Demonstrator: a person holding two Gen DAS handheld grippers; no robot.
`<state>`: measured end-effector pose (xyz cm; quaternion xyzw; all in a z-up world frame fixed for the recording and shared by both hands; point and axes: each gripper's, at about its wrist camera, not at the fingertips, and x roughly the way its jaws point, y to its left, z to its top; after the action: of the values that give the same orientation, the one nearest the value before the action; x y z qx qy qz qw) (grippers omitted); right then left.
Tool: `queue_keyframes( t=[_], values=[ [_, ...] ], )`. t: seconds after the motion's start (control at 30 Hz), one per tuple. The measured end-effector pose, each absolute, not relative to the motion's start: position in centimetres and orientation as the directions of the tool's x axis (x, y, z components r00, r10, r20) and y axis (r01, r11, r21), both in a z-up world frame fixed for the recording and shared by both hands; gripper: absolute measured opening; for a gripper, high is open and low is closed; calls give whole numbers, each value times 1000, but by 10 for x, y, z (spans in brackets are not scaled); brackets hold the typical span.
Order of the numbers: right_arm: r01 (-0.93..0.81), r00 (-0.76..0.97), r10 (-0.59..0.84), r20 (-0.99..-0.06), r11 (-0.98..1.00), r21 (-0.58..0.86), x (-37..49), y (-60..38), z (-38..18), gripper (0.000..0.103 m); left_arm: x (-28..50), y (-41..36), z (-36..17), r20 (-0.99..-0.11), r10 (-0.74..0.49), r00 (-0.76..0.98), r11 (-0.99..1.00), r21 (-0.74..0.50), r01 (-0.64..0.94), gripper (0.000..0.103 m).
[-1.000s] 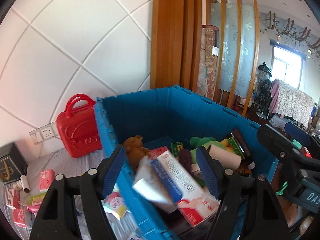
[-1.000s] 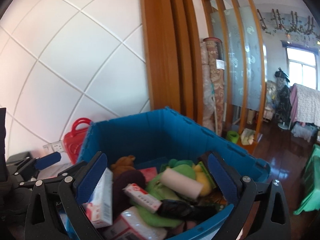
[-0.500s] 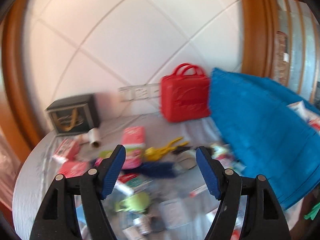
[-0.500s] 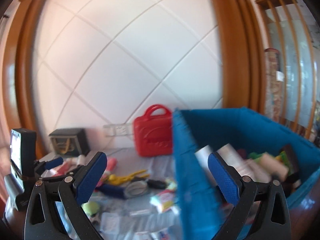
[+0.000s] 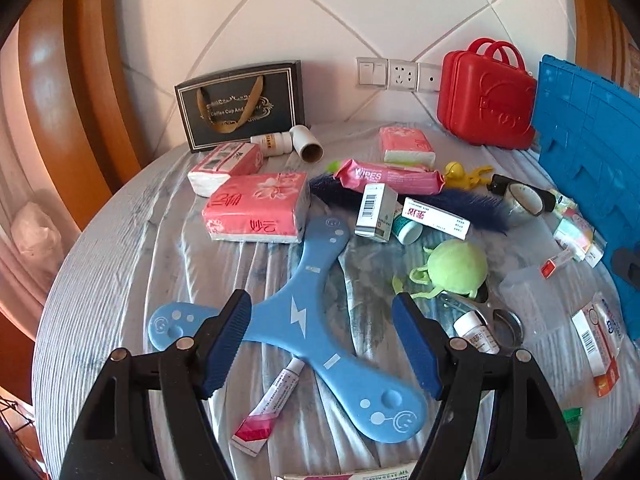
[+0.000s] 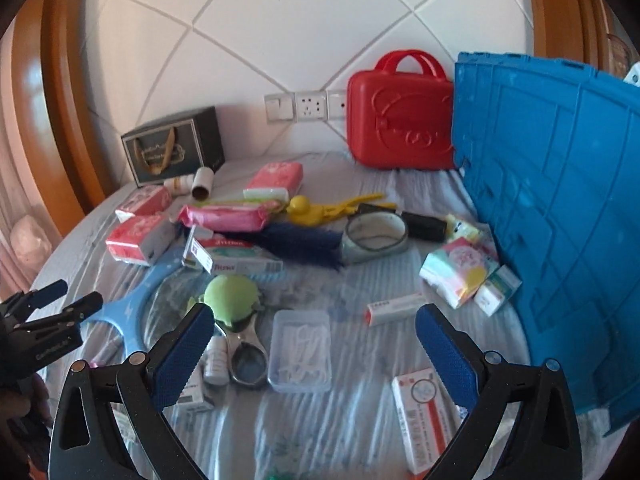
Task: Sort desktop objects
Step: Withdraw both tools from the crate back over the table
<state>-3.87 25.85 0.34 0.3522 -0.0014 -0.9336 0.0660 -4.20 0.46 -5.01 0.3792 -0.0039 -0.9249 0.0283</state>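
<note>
Loose objects lie scattered over the grey-clothed table (image 5: 120,264). My left gripper (image 5: 322,340) hangs open above a blue three-armed boomerang (image 5: 296,320), with nothing between its fingers. A green plush ball (image 5: 456,266) lies to its right, and a pink tissue pack (image 5: 256,208) lies beyond it. My right gripper (image 6: 316,356) is open too, above a clear plastic box (image 6: 300,350) and apart from it. The green plush ball (image 6: 232,298) sits just past its left finger. The blue crate (image 6: 560,220) stands at the right, and the left gripper (image 6: 48,320) shows at the left edge.
A red carry case (image 5: 486,96) and a black gift bag (image 5: 240,104) stand against the back wall by the wall sockets (image 5: 400,74). Small cartons, a wipes pack (image 5: 384,176), a yellow toy (image 6: 320,210), a tape roll (image 6: 374,236) and bottles crowd the middle. The table's rounded edge curves along the left.
Both grippers swung left and down, from above the crate's inside to the cluttered table. The carton between the left fingers a second ago is gone from them.
</note>
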Motion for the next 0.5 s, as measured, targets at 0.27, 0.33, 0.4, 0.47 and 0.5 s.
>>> queue_keyframes(
  t=[0.27, 0.33, 0.4, 0.47, 0.5],
  values=[
    [70, -683, -60, -728, -997, 16, -72, 250, -45, 99, -83, 10, -72, -708, 3, -706, -1000, 13, -17, 72],
    [57, -673, -50, -738, -998, 15, -78, 249, -53, 99, -99, 12, -76, -711, 22, -703, -999, 6, -38, 72],
    [39, -663, -42, -747, -999, 22, -82, 250, -58, 99, -115, 13, -80, -711, 35, -703, -999, 0, -50, 72],
    [24, -663, -28, -748, -1000, 15, -83, 250, -60, 99, -133, 13, -86, -721, 47, -691, -998, -4, -63, 72],
    [18, -661, -19, -750, -1000, 9, -84, 250, -61, 99, -141, 13, -90, -724, 49, -688, -998, -4, -66, 72]
  ],
)
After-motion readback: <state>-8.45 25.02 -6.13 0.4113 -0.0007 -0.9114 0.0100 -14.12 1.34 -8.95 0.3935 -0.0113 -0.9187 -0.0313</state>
